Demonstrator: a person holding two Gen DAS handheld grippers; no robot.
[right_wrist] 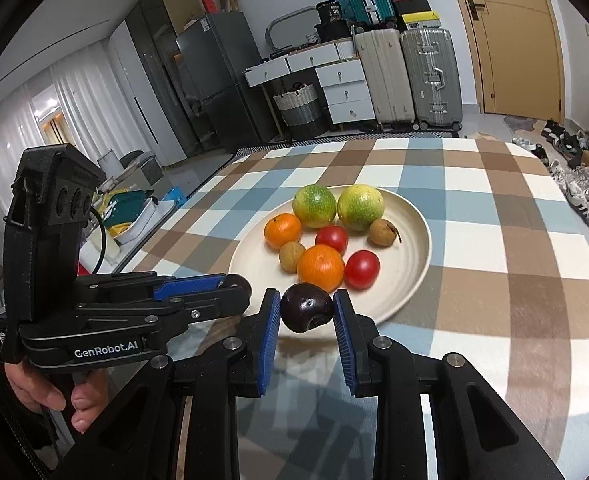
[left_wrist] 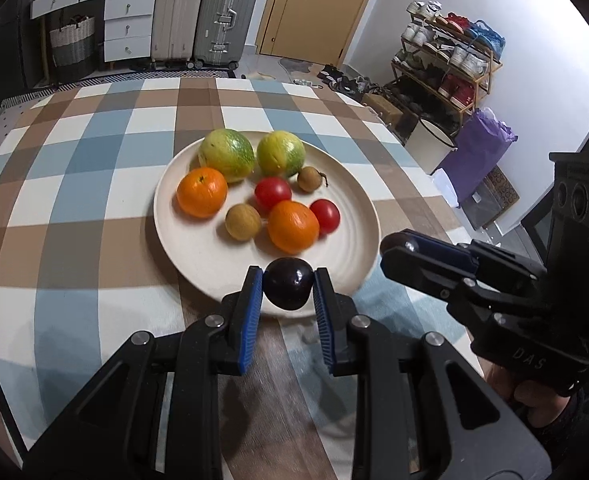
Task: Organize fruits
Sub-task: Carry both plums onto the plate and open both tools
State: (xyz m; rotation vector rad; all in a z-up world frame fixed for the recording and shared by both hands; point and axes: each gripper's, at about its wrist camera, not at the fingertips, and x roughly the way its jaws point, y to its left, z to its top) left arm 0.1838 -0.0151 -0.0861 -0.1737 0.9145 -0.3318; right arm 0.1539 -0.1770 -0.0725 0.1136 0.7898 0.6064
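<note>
Grippers first: left gripper [left_wrist: 287,274] was clamped on a dark plum [left_wrist: 287,288], pads tight on both sides, over the near rim of the plate [left_wrist: 214,258]. Right gripper [right_wrist: 306,295] was clamped on a second dark plum [right_wrist: 306,310], also at the plate's near rim, just right of the left one.

Beyond them on the plate: near orange [left_wrist: 293,226], two tomatoes [left_wrist: 272,193] and two small brown fruits [left_wrist: 243,222] mid-plate, far orange [left_wrist: 202,192] left of those, two green-yellow fruits [left_wrist: 226,154] at the far side.

My read on risks:
- Both plums sat at the rim; releasing there could roll one onto the checked tablecloth [left_wrist: 74,200].
- Smooth round skin could let a plum squirt out of the pads.
- Tools were close; moving inward together could make them collide or knock the near orange.
</note>
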